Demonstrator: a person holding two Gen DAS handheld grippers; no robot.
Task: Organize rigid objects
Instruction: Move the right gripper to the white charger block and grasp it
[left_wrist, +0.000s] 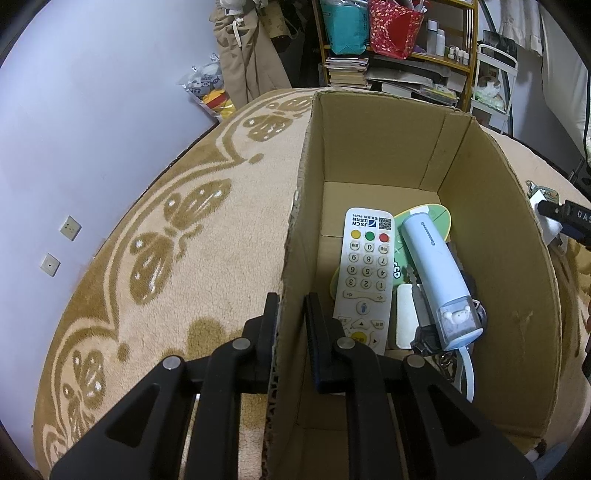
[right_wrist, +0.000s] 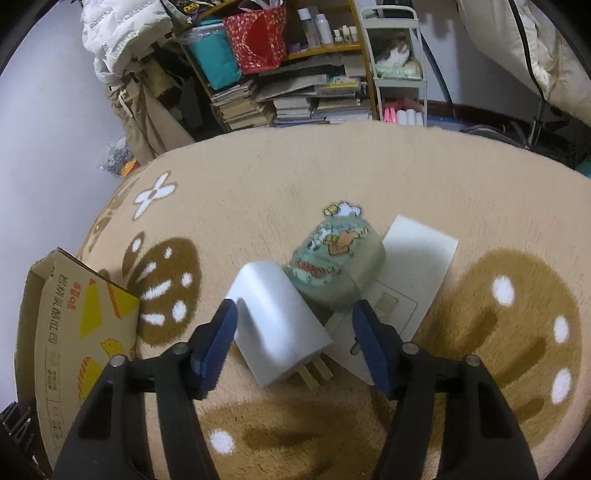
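White charger (right_wrist: 275, 321) lay just beside the cardboard box (left_wrist: 491, 258); right gripper (right_wrist: 295, 339) stood wide around it, needing closure. Left gripper (left_wrist: 291, 332) pinched the box's wall.

One cardboard box (left_wrist: 369, 147), one remote control (left_wrist: 365, 273), two plug adapters (right_wrist: 277, 325) (right_wrist: 336, 266), one white card (right_wrist: 410, 273), one blue tube (left_wrist: 432, 273)

Dim, warm indoor light; soft shadows fall under the claws; fisheye bends the edges, corners go black, slight blur throughout.
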